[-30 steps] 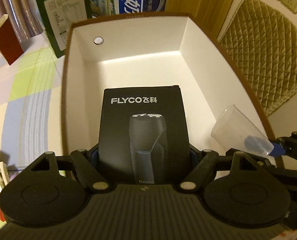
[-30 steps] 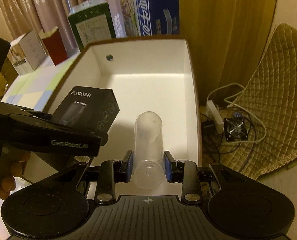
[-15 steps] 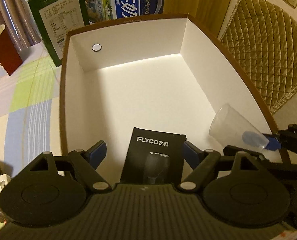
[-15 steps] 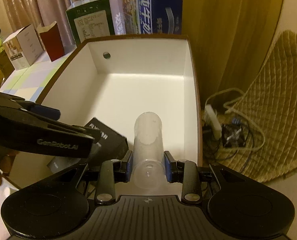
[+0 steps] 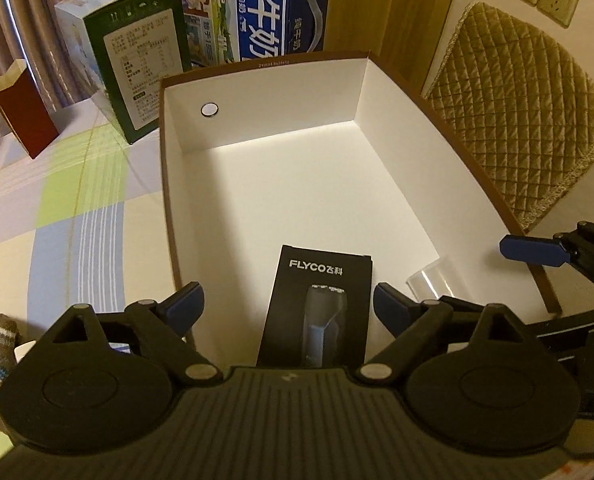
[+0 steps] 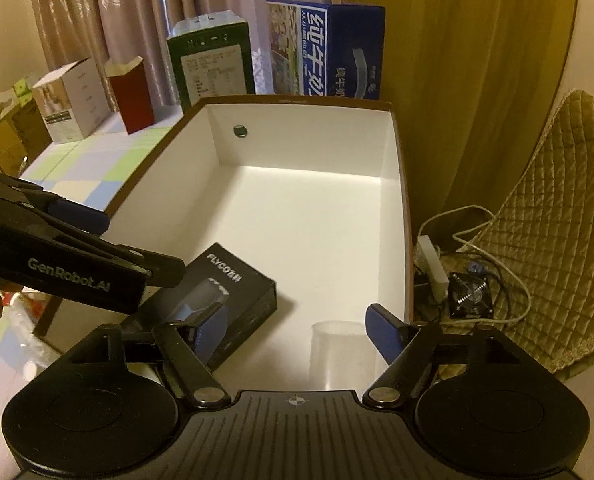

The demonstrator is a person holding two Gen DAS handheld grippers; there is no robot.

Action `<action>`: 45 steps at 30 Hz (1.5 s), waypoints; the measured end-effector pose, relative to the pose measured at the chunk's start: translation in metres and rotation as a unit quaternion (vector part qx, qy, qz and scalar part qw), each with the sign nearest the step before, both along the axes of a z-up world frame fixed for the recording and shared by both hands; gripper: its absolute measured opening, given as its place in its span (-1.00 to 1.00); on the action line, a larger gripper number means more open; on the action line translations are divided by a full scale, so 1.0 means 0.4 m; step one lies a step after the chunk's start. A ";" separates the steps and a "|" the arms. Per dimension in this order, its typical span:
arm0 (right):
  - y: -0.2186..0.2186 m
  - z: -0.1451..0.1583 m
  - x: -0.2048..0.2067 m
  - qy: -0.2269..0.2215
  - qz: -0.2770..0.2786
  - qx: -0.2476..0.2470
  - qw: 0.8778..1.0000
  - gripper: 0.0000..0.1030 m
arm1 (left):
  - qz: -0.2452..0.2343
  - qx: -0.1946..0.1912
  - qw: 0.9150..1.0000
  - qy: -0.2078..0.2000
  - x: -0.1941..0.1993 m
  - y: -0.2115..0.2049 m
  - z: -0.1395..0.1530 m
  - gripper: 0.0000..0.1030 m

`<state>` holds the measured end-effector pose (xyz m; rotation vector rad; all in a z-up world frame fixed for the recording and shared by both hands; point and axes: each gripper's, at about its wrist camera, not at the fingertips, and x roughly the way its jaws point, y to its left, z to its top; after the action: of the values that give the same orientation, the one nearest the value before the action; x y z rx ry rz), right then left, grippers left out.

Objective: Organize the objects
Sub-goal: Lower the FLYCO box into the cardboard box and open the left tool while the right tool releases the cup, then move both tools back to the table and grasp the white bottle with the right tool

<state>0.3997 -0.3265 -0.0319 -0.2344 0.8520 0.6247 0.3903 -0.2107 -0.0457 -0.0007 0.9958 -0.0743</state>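
A black FLYCO shaver box (image 5: 317, 308) lies flat on the floor of a brown-rimmed white storage box (image 5: 257, 184), near its front edge. It also shows in the right wrist view (image 6: 233, 292). A clear plastic cup (image 6: 337, 356) lies on the box floor to its right; its rim shows in the left wrist view (image 5: 431, 282). My left gripper (image 5: 289, 308) is open above the shaver box, holding nothing. My right gripper (image 6: 297, 332) is open above the cup, holding nothing.
A green carton (image 5: 137, 76), a blue milk carton (image 5: 265, 16) and a red box (image 5: 21, 112) stand behind the storage box on a checked tablecloth (image 5: 57, 208). A quilted cushion (image 5: 529, 120) is at the right. Cables and a power strip (image 6: 433, 264) lie on the floor.
Both grippers have opened and drawn back. The shaver box dropped to the storage box floor first, then the cup was let go and now lies beside it.
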 end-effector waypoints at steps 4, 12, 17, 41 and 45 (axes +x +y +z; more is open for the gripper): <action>-0.004 0.017 -0.021 0.005 0.000 0.011 1.000 0.49 | 0.003 -0.005 1.000 -0.006 -0.032 0.011 0.022 0.75; -0.015 0.049 -0.061 0.002 0.005 0.027 1.000 0.52 | 0.018 -0.015 0.999 -0.026 -0.097 0.031 0.075 0.76; -0.023 0.069 -0.091 -0.007 0.006 0.032 0.999 0.53 | 0.026 -0.021 0.999 -0.039 -0.142 0.047 0.105 0.75; 0.053 0.091 -0.288 0.007 -0.003 0.050 0.999 0.54 | 0.041 -0.041 0.998 -0.039 -0.406 0.241 0.136 0.76; 0.089 0.081 -0.322 0.018 -0.001 0.046 0.999 0.54 | 0.046 -0.039 0.998 -0.029 -0.438 0.289 0.121 0.76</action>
<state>0.2707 -0.2910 0.0004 -0.1405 0.8559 0.6667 0.2151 -0.0950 0.0026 -0.1145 0.9334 -0.0289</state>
